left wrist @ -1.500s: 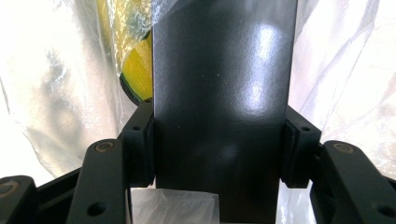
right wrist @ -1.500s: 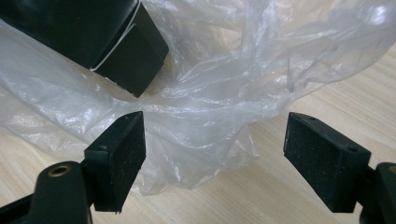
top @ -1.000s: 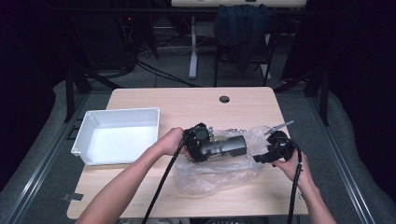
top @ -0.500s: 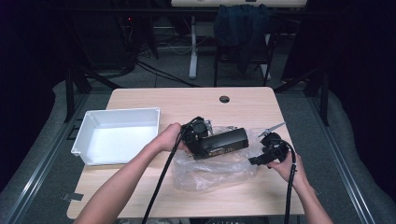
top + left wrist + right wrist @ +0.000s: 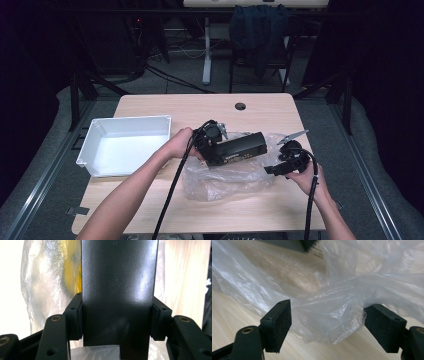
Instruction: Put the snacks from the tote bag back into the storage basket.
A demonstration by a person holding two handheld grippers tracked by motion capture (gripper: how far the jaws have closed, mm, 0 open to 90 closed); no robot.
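L gripper (image 5: 117, 322) clamps black box (image 5: 242, 147) over clear plastic bag (image 5: 225, 175), mid table. R gripper (image 5: 327, 325) jaws spread, bag fold between, right of box.

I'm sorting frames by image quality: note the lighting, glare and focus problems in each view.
High view: dim, room around the table nearly black, white bin brightest. Left gripper view: background overexposed, soft sheen on the black box, clear plastic bag washed out. Right gripper view: evenly lit, mild glare on the bag, far top blurred.
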